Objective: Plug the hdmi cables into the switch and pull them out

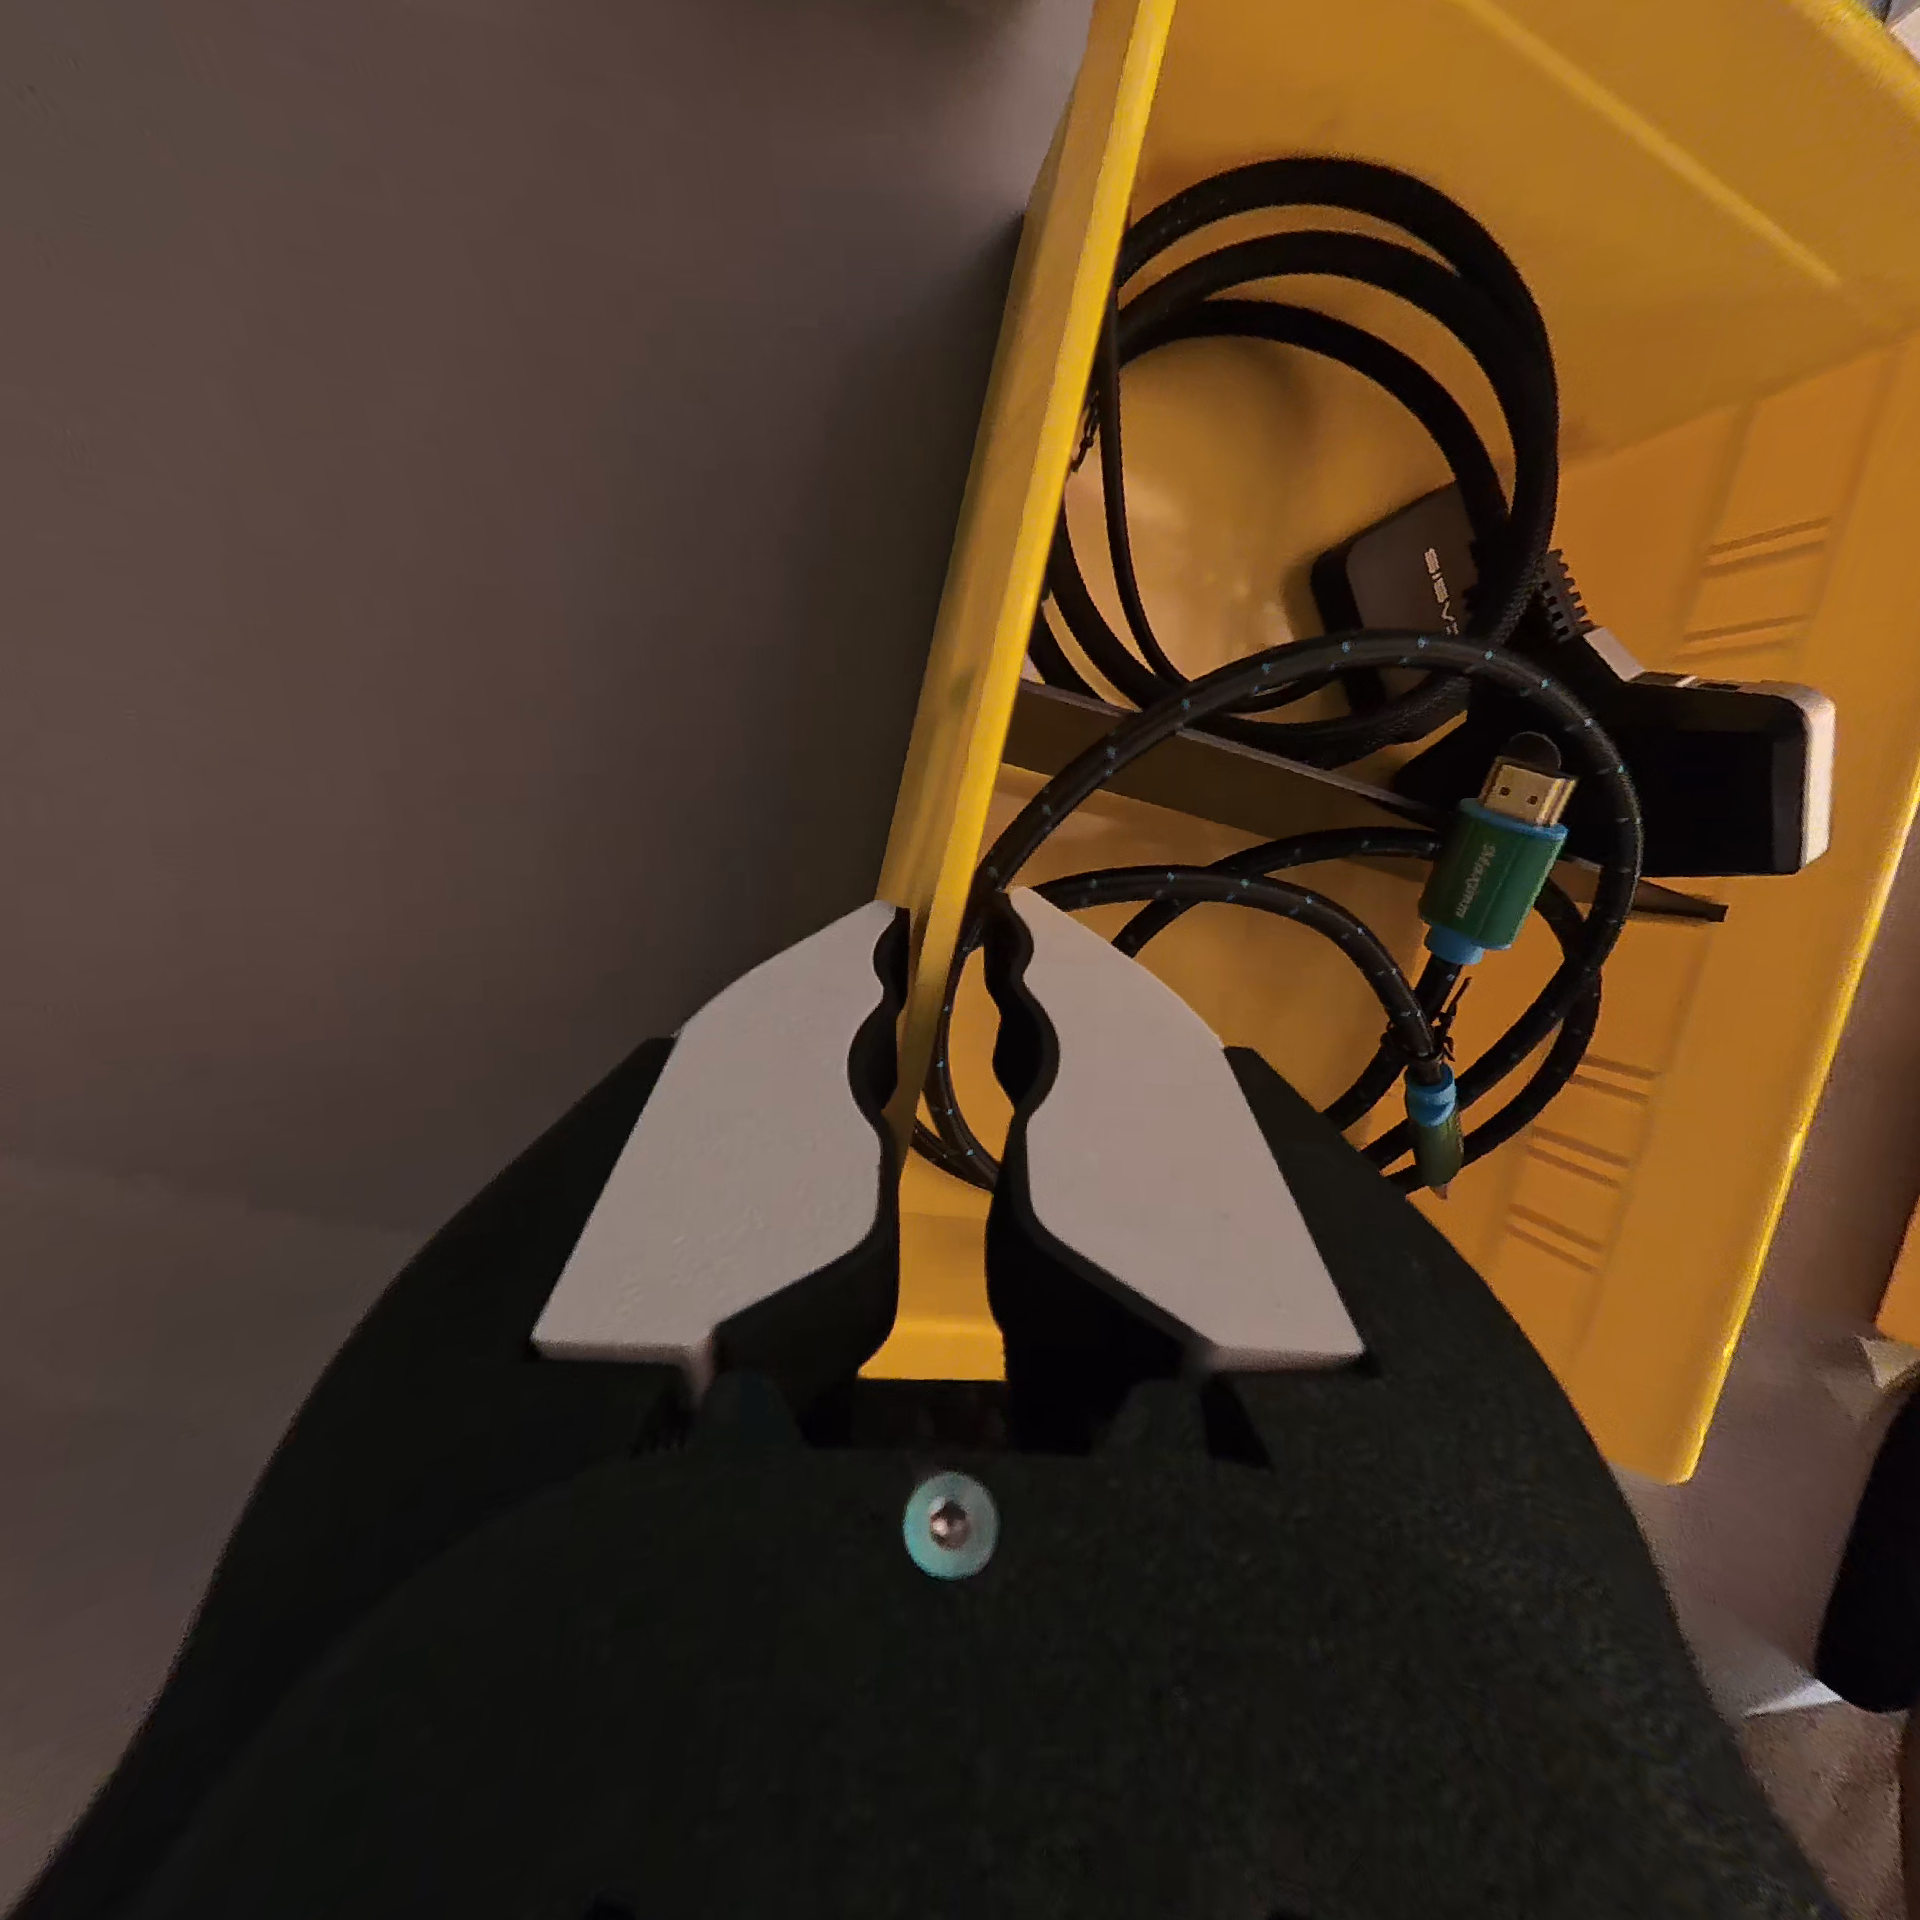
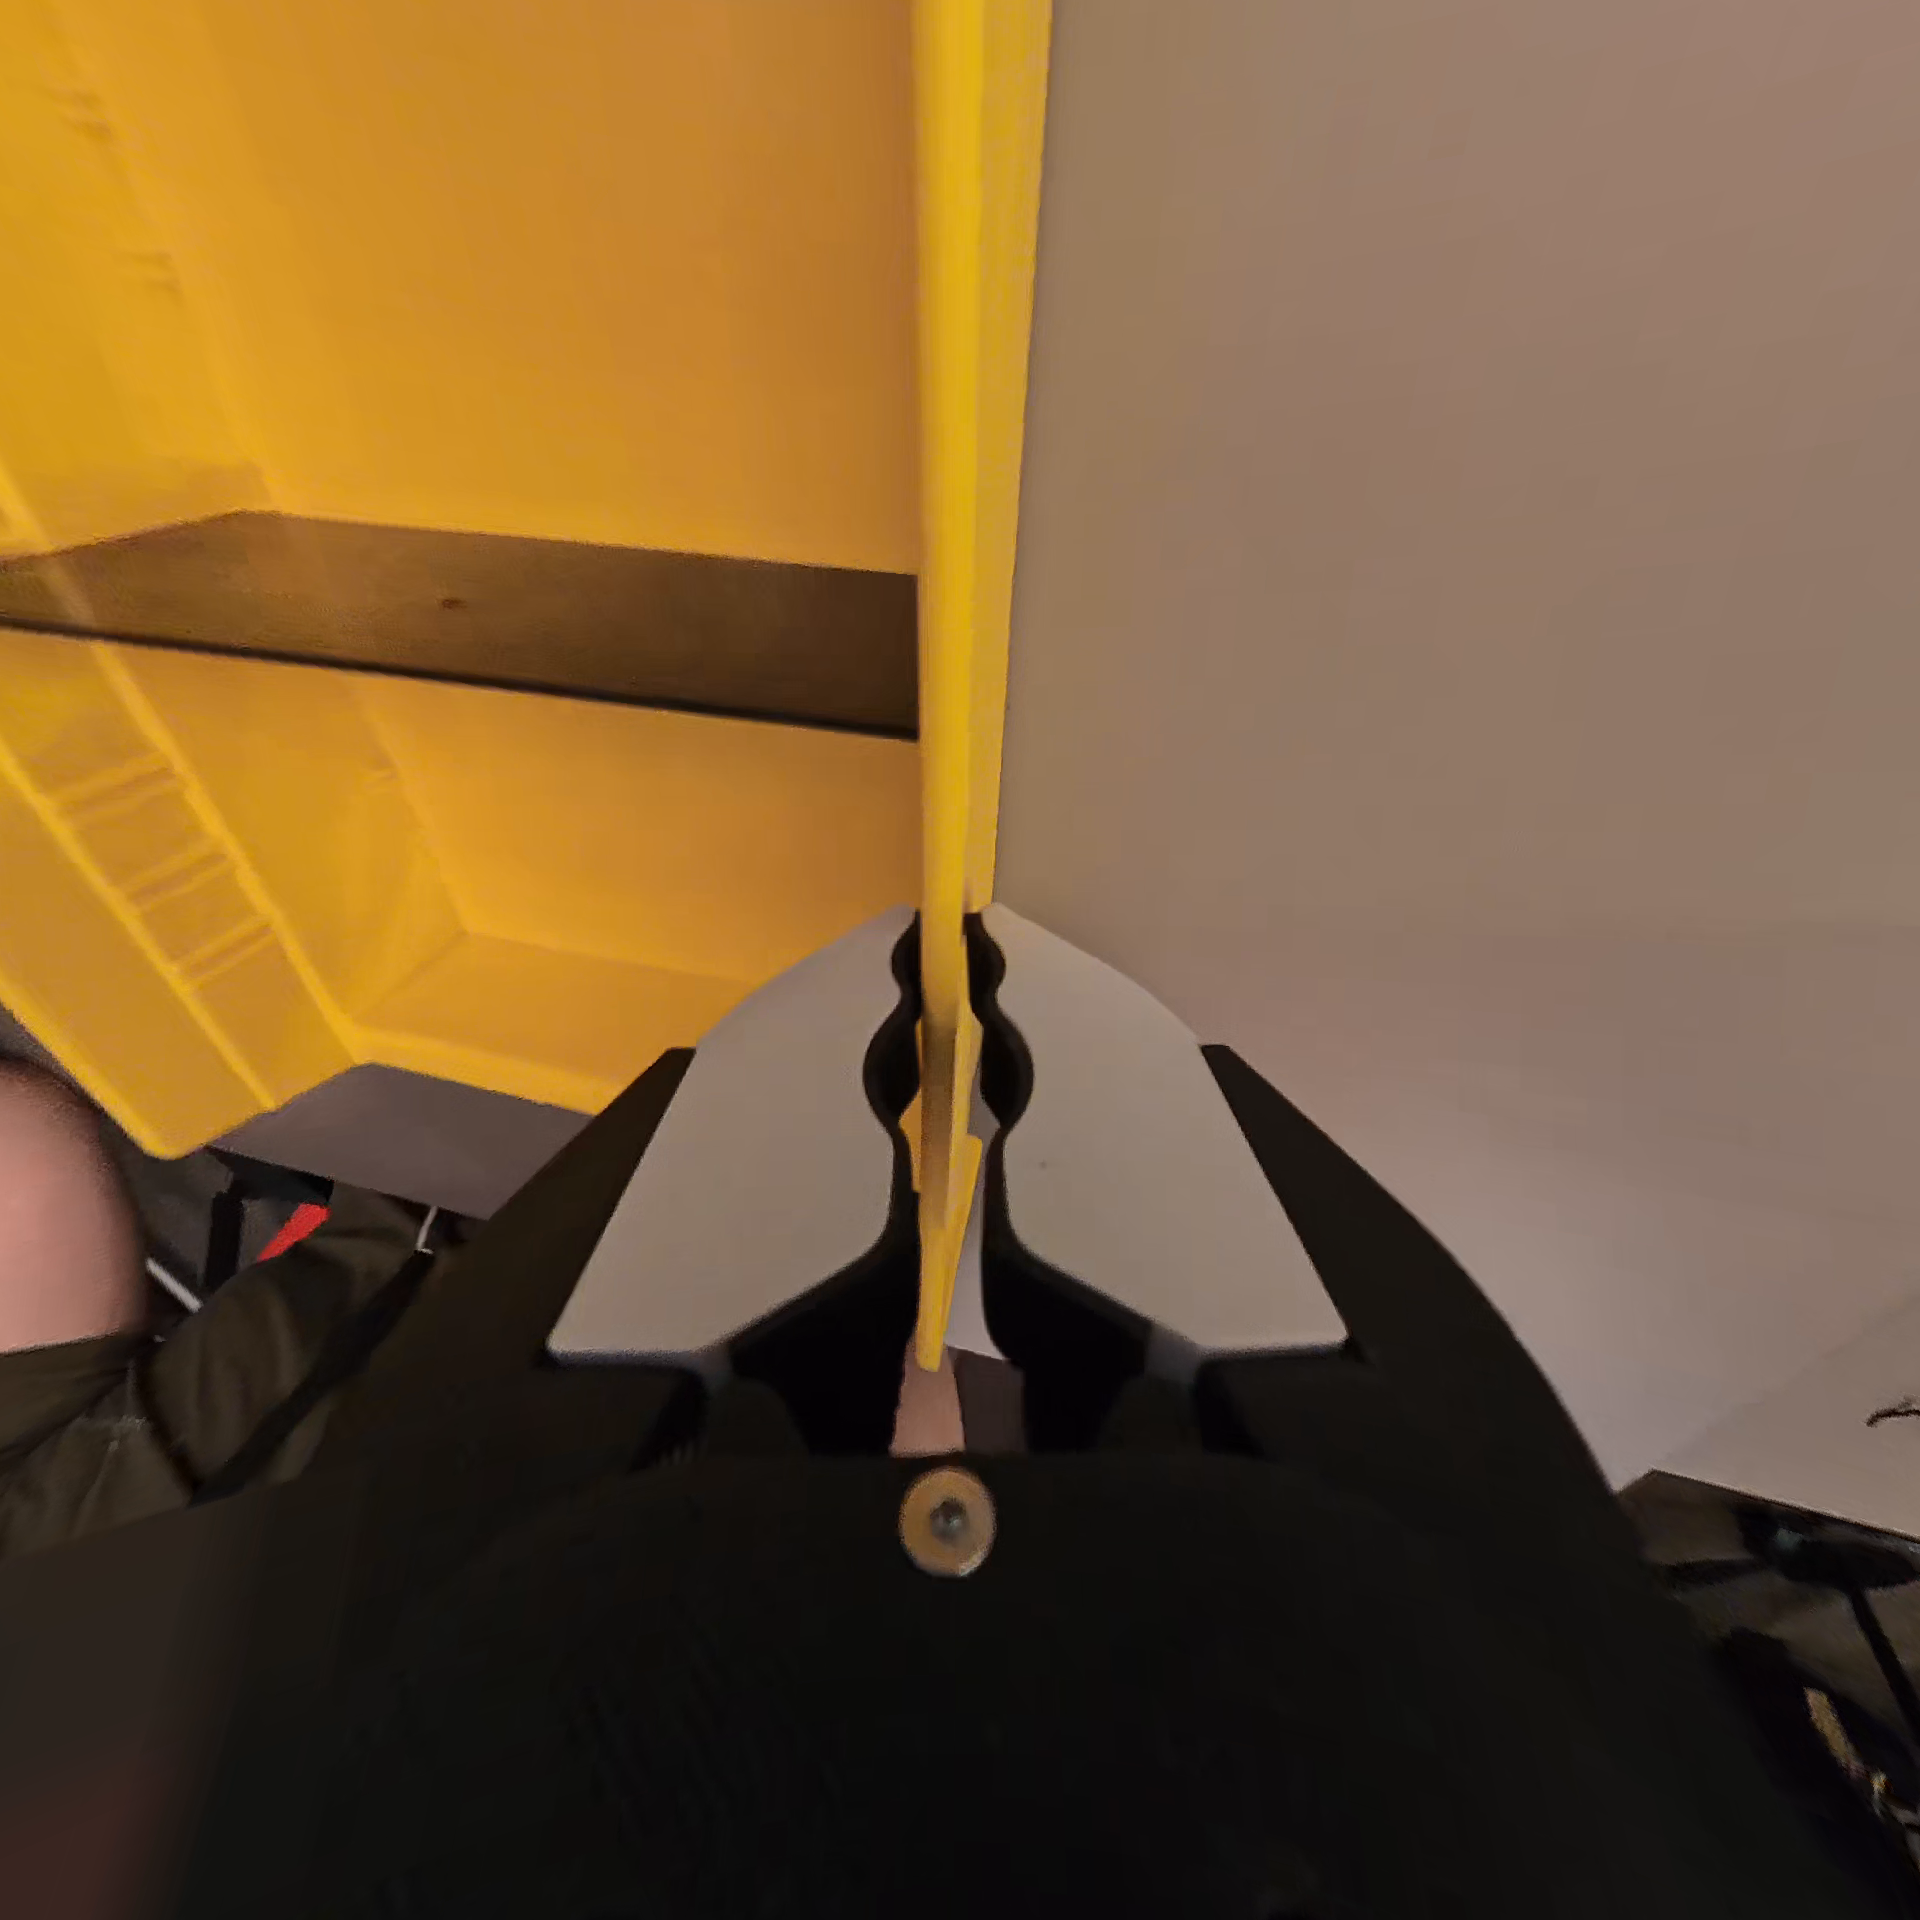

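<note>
Left tool [image 1: 951, 914] and right tool [image 2: 943, 914] each clamp the yellow bin's [image 1: 1039, 520] rim; the green HDMI plug [image 1: 1491, 878] and black switch [image 1: 1455, 582] inside bear lettering.

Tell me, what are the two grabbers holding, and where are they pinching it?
Both hold the yellow bin by its side walls: the left gripper straddles one wall's top edge, and the right gripper is shut on the opposite wall's edge.

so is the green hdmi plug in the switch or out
Out. The green HDMI plug lies loose in the yellow bin, gold tip bare, beside the black switch.
</note>
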### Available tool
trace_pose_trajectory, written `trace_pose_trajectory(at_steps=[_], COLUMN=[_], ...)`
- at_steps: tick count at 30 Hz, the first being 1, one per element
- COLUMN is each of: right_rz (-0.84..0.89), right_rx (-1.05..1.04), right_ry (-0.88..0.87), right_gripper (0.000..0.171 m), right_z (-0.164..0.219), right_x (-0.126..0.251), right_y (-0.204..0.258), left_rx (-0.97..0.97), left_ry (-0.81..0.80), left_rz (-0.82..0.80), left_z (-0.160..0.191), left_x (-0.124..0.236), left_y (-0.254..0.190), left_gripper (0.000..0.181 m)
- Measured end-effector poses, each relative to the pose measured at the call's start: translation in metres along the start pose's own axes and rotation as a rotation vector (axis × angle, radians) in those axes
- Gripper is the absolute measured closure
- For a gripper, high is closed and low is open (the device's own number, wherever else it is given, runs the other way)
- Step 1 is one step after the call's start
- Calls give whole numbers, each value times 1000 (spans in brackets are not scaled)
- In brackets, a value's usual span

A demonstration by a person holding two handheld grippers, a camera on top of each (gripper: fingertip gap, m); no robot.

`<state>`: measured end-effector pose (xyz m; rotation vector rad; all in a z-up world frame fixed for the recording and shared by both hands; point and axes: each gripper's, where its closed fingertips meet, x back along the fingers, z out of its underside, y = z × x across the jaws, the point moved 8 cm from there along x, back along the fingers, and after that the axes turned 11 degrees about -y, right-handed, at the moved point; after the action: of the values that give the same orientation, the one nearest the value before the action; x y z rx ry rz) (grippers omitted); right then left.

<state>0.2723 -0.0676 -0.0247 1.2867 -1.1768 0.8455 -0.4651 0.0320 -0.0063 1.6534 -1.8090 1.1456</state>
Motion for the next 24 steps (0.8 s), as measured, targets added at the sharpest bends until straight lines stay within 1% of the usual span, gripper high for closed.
trace_pose_trajectory(at_steps=[7, 8, 9, 14, 17, 20, 22, 24], right_rz=[-61, -54, -52, -66, -53, -28, 17, 35], right_rx=[-104, -112, -119, -128, -105, -94, -67, 4], right_ry=[-33, -37, -42, -42, -62, -152, -256, -420], right_gripper=[162, 162, 163, 161, 164, 162, 158, 158], right_z=[1, 1, 1, 2, 1, 1, 4, 7], right_x=[2, 3, 3, 4, 9, 28, 50, 80], right_y=[-9, -12, -14, -17, -16, -12, -3, 14], left_rx=[-25, -35, -43, -120, -199, -283, -333, -380], left_ry=[-99, -113, -132, -240, -312, -410, -472, -501], left_rz=[-13, -2, 25, 64, 87, 124, 180, 264], left_z=[-7, -8, -9, -15, -18, -23, -27, -28], left_x=[27, 31, 36, 61, 74, 85, 88, 87], left_y=[-6, -10, -15, -40, -55, -71, -84, -98], left_gripper=[164, 165, 172, 174, 174, 173, 168, 160])
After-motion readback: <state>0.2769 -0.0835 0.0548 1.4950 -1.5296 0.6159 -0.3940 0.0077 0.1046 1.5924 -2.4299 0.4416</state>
